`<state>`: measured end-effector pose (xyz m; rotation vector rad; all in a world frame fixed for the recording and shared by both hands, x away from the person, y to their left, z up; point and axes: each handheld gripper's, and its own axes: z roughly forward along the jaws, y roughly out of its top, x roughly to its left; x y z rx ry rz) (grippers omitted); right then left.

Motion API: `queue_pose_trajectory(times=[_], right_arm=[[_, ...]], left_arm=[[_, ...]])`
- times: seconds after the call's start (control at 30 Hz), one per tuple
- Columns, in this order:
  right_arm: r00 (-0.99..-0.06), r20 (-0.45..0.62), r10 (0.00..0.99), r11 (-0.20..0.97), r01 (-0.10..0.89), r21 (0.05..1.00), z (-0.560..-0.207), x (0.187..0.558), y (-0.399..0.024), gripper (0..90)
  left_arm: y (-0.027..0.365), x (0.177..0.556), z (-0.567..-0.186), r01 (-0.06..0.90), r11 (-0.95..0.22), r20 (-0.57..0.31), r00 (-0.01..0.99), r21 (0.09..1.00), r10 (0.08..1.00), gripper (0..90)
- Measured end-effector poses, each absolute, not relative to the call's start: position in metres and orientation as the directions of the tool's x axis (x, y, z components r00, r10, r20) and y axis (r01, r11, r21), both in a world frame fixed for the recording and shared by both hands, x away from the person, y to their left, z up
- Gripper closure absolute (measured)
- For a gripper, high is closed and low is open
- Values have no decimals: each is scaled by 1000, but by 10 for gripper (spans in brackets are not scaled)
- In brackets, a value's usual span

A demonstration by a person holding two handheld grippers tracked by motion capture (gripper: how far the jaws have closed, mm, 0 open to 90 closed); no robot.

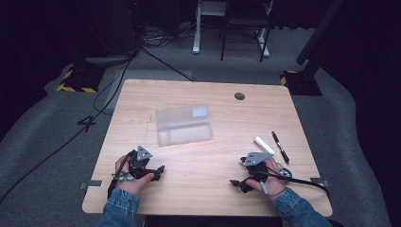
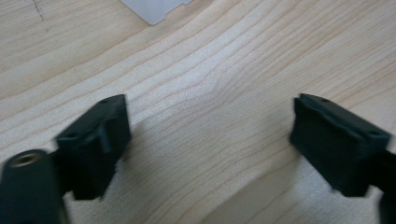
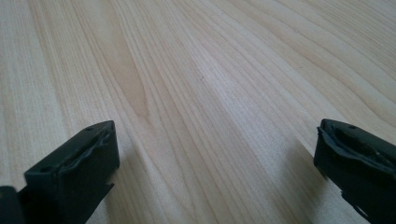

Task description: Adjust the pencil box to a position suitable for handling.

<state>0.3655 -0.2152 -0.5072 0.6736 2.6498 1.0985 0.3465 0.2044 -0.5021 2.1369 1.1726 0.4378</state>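
Observation:
A translucent plastic box [image 1: 183, 124] lies shut near the middle of the wooden table [image 1: 208, 161]; one corner of it [image 2: 154, 8] reaches the top of the left gripper view. My left gripper [image 1: 156, 172] rests low over the table's near left part, jaws wide apart [image 2: 210, 135] with bare wood between them. Over the near right part my right gripper [image 1: 238, 184] is also open [image 3: 215, 163], with nothing between its jaws. A white stick [image 1: 264, 145] and a black pen [image 1: 280, 147] lie just beyond the right hand.
A round cable hole [image 1: 239, 96] sits near the table's far edge. Cables cross the grey floor [image 1: 56, 142] to the left. Stand bases with yellow-black tape [image 1: 75, 82] and a desk frame [image 1: 227, 28] stand beyond the table.

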Motion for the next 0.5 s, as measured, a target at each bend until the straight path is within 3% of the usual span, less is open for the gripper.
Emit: queue_pose_trajectory(times=[0.23, 0.5], right_arm=[[-871, -6, 491, 618, 343, 708, -507, 366, -215, 0], [-876, -6, 482, 620, 337, 709, -507, 366, -216, 0]], left_arm=[[205, 348, -489, 617, -380, -23, 542, 689, 840, 284], [201, 355, -465, 600, -388, -37, 573, 700, 819, 286]])
